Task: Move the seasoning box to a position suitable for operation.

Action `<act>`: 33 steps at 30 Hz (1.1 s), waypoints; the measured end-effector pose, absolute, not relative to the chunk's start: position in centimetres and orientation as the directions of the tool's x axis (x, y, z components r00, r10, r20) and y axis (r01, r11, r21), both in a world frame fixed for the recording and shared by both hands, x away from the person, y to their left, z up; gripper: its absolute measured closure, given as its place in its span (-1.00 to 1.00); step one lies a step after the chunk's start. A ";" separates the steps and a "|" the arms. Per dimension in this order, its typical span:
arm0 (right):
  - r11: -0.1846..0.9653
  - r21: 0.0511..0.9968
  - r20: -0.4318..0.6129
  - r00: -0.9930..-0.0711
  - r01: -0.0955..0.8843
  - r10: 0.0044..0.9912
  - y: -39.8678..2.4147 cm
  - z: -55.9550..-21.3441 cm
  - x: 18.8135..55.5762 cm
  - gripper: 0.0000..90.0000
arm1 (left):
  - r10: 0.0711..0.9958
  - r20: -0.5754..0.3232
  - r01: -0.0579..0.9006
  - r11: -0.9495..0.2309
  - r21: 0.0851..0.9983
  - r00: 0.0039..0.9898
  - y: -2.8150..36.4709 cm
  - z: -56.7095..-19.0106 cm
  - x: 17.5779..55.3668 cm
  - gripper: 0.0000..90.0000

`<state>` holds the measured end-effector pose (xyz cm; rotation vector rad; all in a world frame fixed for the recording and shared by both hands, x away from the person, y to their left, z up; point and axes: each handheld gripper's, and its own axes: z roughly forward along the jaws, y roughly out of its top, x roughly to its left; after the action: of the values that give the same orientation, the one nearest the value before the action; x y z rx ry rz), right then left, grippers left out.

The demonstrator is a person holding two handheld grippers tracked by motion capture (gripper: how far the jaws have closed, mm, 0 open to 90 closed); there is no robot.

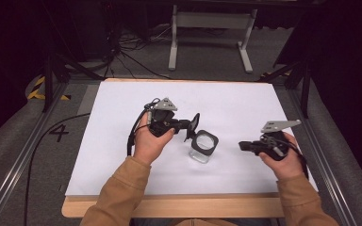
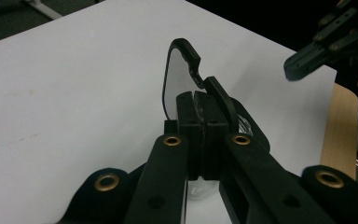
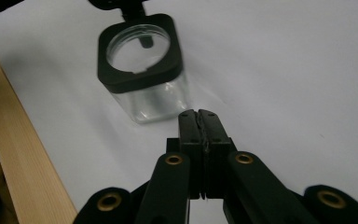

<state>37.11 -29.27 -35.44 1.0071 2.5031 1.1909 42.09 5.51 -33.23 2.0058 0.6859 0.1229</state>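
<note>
White table | left gripper pinched hinged lid back, keeping jar open; right gripper closed, empty, near jar

Looks like a lab or recording studio rather than a home. White worktop laid over a wooden board, ringed by grey padded matting and metal rails. Black backdrop all round. Loose cables strewn over the grey floor beyond, beside the white legs of a stand. Yellow-and-black hazard tape at the left, plus a painted "4" on the matting.
</note>
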 end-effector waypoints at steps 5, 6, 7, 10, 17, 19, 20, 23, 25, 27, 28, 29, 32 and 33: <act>0.475 0.764 0.094 -0.804 0.436 0.587 -25.7 -35.9 37.3 1.00 | 0.508 -0.185 0.412 -0.380 0.828 0.841 5.4 -33.3 42.1 1.00; 0.481 0.768 0.091 -0.816 0.423 0.571 -24.8 -35.9 37.3 1.00 | 0.512 -0.185 0.413 -0.378 0.829 0.839 5.3 -33.3 42.0 1.00; 0.485 0.771 0.089 -0.824 0.413 0.560 -24.2 -36.0 37.3 1.00 | 0.511 -0.186 0.412 -0.375 0.831 0.839 5.3 -33.3 42.0 1.00; 0.488 0.780 0.081 -0.837 0.392 0.542 -22.8 -36.3 37.2 1.00 | 0.511 -0.188 0.414 -0.375 0.829 0.839 5.2 -33.3 42.0 1.00; 0.500 0.775 0.073 -0.841 0.386 0.536 -21.9 -37.1 37.3 1.00 | 0.498 -0.177 0.400 -0.386 0.831 0.849 4.9 -33.3 41.8 1.00; 0.503 0.775 0.068 -0.841 0.383 0.536 -21.8 -37.1 37.2 1.00 | 0.498 -0.173 0.399 -0.393 0.828 0.850 4.7 -33.2 41.7 1.00; 0.505 0.775 0.063 -0.841 0.380 0.537 -21.8 -37.1 37.1 1.00 | 0.494 -0.172 0.396 -0.394 0.830 0.852 4.5 -33.3 41.6 1.00; 0.513 0.772 0.053 -0.842 0.376 0.537 -21.9 -37.0 36.9 1.00 | 0.484 -0.168 0.392 -0.409 0.824 0.859 4.0 -33.3 41.4 1.00; 0.505 0.777 0.052 -0.838 0.376 0.543 -22.4 -36.6 36.7 1.00 | 0.468 -0.159 0.382 -0.431 0.817 0.869 3.6 -33.5 41.3 1.00; 0.488 0.784 0.053 -0.825 0.383 0.562 -23.2 -36.3 36.7 1.00 | 0.457 -0.171 0.386 -0.432 0.815 0.873 3.3 -33.6 41.3 1.00; 0.477 0.789 0.055 -0.817 0.388 0.574 -23.7 -36.0 36.7 1.00 | 0.451 -0.166 0.381 -0.442 0.812 0.877 3.1 -33.7 41.3 1.00; 0.460 0.794 0.062 -0.805 0.397 0.590 -24.4 -35.8 36.7 1.00 | 0.447 -0.172 0.384 -0.442 0.811 0.878 2.9 -33.8 41.2 1.00; 0.425 0.804 0.074 -0.780 0.415 0.622 -26.0 -35.5 36.9 1.00 | 0.432 -0.173 0.385 -0.471 0.794 0.885 2.3 -34.1 41.1 1.00; 0.417 0.806 0.075 -0.771 0.421 0.633 -26.6 -35.5 37.0 1.00 | 0.428 -0.176 0.385 -0.471 0.793 0.886 2.1 -34.2 41.1 1.00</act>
<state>36.96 -26.56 -35.47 0.9232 2.4321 1.2785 41.10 2.11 -34.24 2.1142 0.5847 0.0577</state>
